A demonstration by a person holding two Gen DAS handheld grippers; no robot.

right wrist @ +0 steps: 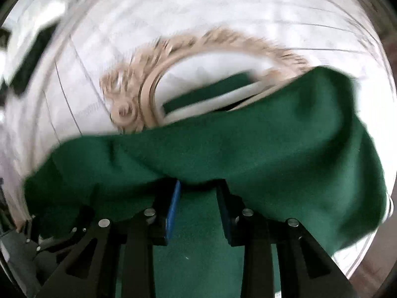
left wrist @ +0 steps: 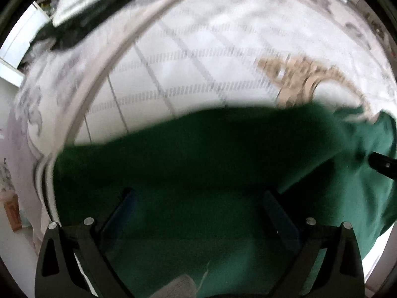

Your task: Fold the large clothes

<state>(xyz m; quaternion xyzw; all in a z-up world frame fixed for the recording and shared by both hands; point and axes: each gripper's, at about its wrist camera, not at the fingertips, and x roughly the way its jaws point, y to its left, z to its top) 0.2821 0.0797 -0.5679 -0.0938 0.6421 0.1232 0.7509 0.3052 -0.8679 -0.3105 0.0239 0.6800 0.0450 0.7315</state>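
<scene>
A dark green garment (left wrist: 198, 149) lies spread across a white patterned bedspread (left wrist: 186, 62). My left gripper (left wrist: 198, 193) points down over it, its jaws wide apart with only flat cloth beneath them. In the right wrist view the green garment (right wrist: 248, 144) bunches up over my right gripper (right wrist: 198, 186). Its blue-padded fingers (right wrist: 173, 203) stand close together on a thick fold, and the fingertips are hidden under the cloth. The right gripper's tip (left wrist: 382, 166) also shows at the right edge of the left wrist view, at the raised cloth.
The bedspread carries a beige ornamental medallion (right wrist: 139, 94) just beyond the garment. A dark and white pile (left wrist: 86, 19) sits at its far left corner. A strip of green fabric (right wrist: 211, 92) lies inside the medallion. Both views are blurred.
</scene>
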